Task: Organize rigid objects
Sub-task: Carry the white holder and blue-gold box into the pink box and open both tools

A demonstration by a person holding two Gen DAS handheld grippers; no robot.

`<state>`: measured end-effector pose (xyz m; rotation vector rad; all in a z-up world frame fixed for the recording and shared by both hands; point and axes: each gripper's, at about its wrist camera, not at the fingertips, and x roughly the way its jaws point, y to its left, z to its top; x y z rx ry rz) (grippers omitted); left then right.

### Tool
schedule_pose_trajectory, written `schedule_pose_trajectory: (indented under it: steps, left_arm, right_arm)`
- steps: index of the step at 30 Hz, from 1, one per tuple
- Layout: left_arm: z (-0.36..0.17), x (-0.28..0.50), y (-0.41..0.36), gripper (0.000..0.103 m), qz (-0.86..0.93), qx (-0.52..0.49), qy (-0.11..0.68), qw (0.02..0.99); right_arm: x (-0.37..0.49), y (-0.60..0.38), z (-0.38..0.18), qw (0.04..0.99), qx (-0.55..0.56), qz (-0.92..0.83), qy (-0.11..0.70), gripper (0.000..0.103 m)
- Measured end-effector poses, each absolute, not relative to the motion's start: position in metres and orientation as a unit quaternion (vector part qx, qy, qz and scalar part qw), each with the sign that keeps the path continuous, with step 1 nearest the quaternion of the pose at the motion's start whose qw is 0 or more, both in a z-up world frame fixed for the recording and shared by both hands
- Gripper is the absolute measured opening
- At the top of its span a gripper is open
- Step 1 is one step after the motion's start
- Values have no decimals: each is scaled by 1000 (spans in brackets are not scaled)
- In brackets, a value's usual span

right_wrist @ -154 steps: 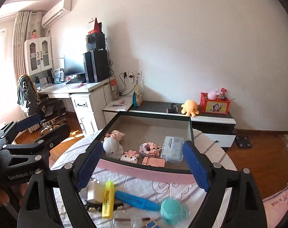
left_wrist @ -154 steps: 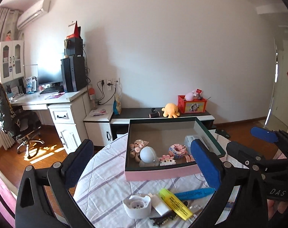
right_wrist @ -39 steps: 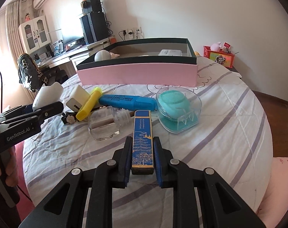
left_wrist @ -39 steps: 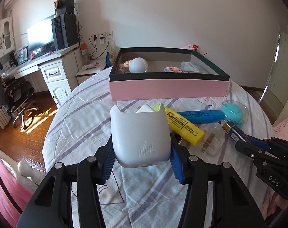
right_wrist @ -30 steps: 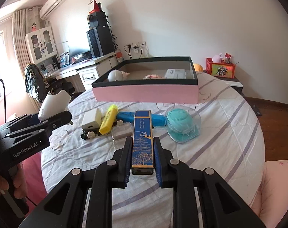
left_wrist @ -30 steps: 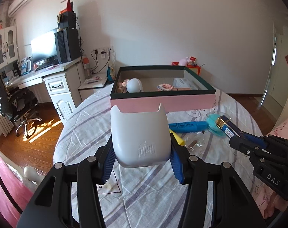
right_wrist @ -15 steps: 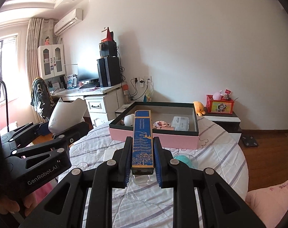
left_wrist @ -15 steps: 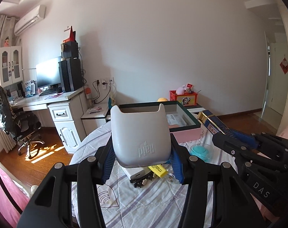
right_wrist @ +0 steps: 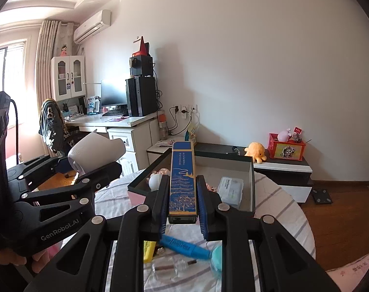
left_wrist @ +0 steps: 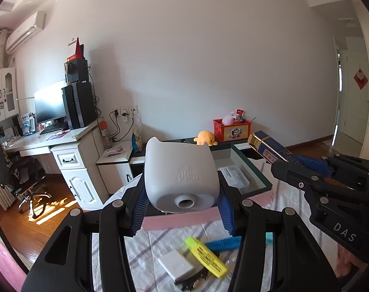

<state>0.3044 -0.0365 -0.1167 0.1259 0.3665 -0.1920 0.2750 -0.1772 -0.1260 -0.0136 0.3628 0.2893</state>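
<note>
We are looking down at the open box (right_wrist: 251, 182), pink outside with a dark rim, sitting on the far part of the round bench (right_wrist: 289, 209) with its striped cloth. Inside it we can make out a clear plastic case (right_wrist: 230, 191) along the right wall, a white round toy (right_wrist: 154, 181) at the left end, and some small pink pieces between them that we cannot tell apart.

Nearer us, loose on the bench in front of the box, lie a yellow highlighter (left_wrist: 206, 253), a blue marker (left_wrist: 223, 242), a small white block (left_wrist: 175, 265) and something teal (right_wrist: 217, 258) at the right, with a clear little bottle (right_wrist: 174, 266) beside it.

Now the hands. The left gripper (left_wrist: 183, 209) is up above the bench, tipped a little downward toward the box, jaws clamped on a white cat-eared case (left_wrist: 182, 175); its blue pads press both flanks and a round hole in the case faces us. From the right camera we see a hand (right_wrist: 18, 259) wrapped round that gripper's handle.

The right gripper (right_wrist: 182, 209) is raised too, alongside the left one and aimed at the box. Its jaws are squeezed tight on a long blue box (right_wrist: 183, 182) printed with gold buildings, which sticks out straight ahead so that its far end overlaps the box's near rim in our view.
</note>
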Motion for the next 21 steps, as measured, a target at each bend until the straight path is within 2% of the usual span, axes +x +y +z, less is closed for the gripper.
schedule_pose_trajectory:
  steps: [4, 11, 16, 21]
  left_arm:
    - [-125, 377, -39, 51, -110, 62, 231, 965]
    - [-168, 483, -50, 51, -108, 62, 337, 933]
    - [-202, 524, -54, 51, -93, 73, 394, 911]
    - [-205, 529, -56, 51, -96, 75, 390, 913]
  right_arm:
    - [333, -175, -125, 967, -14, 148, 207, 21]
    - [444, -169, -159, 937, -11, 154, 313, 21]
    - [496, -168, -200, 909, 0, 145, 390, 22]
    - [508, -173, -218, 899, 6, 135, 417, 22]
